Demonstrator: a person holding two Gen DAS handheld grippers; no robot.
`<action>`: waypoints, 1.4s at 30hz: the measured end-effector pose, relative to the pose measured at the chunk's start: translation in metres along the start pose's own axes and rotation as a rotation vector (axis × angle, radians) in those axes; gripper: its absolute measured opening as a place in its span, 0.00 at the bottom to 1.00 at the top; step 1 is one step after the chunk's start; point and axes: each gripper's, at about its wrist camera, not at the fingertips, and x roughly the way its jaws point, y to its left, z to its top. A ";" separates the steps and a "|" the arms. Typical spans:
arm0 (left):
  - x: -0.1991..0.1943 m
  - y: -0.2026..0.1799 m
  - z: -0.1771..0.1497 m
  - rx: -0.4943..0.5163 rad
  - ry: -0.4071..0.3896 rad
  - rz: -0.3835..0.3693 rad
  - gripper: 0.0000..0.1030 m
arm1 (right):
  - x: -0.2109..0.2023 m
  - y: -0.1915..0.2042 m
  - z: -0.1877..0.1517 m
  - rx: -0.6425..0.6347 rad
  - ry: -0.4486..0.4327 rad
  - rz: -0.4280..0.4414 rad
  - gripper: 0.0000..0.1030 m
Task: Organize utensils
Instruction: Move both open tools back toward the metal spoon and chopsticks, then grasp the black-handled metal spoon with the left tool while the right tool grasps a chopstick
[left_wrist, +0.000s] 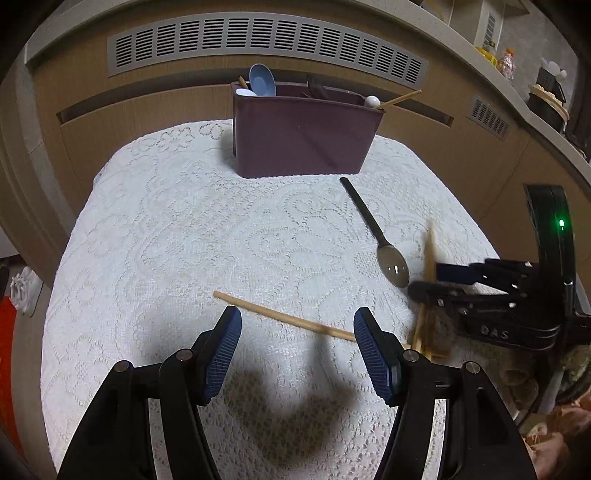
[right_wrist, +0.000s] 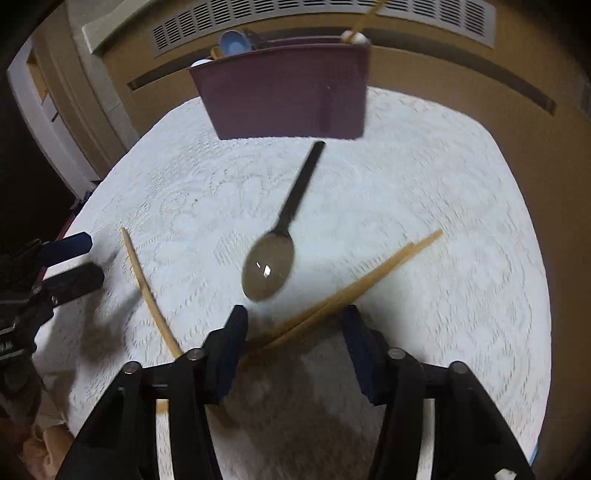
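A single wooden chopstick (left_wrist: 280, 315) lies flat on the white lace tablecloth (left_wrist: 177, 229), running slantwise between the pads of the left gripper (left_wrist: 297, 343), whose jaws stand apart around it without pressing on it; its near end passes just behind the right-hand pad while its far end lies free on open cloth. To the right, a pair of chopsticks (right_wrist: 343, 291) lies crossed between the jaws of the right gripper (right_wrist: 293, 332); no earlier frame shows their motion, the view is blurred, and the pads are spaced on either side of the sticks with a gap visible, so they do not appear to be clamped. Just beyond the pair rests a dark spoon (right_wrist: 284, 236), bowl toward the grippers and handle pointing at the maroon utensil holder (left_wrist: 303, 144). The holder stands upright near the far edge of the table, close to the wood-panelled wall with its vent grille (left_wrist: 266, 40), and already carries a blue ladle (left_wrist: 262, 79), a white-tipped utensil and a chopstick leaning out at the right corner. Left of the spoon, the middle and left of the cloth are bare up to the rounded table edge. The right gripper sits close to the near right edge.
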 end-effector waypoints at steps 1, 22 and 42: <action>0.001 0.001 0.000 -0.001 0.004 0.002 0.62 | 0.000 0.002 0.004 -0.003 0.000 0.010 0.26; 0.024 -0.036 0.030 0.036 0.043 -0.105 0.47 | -0.034 -0.057 -0.003 0.078 -0.060 -0.014 0.06; 0.126 -0.077 0.106 0.106 0.163 -0.006 0.38 | -0.026 -0.070 -0.021 0.101 -0.096 0.031 0.07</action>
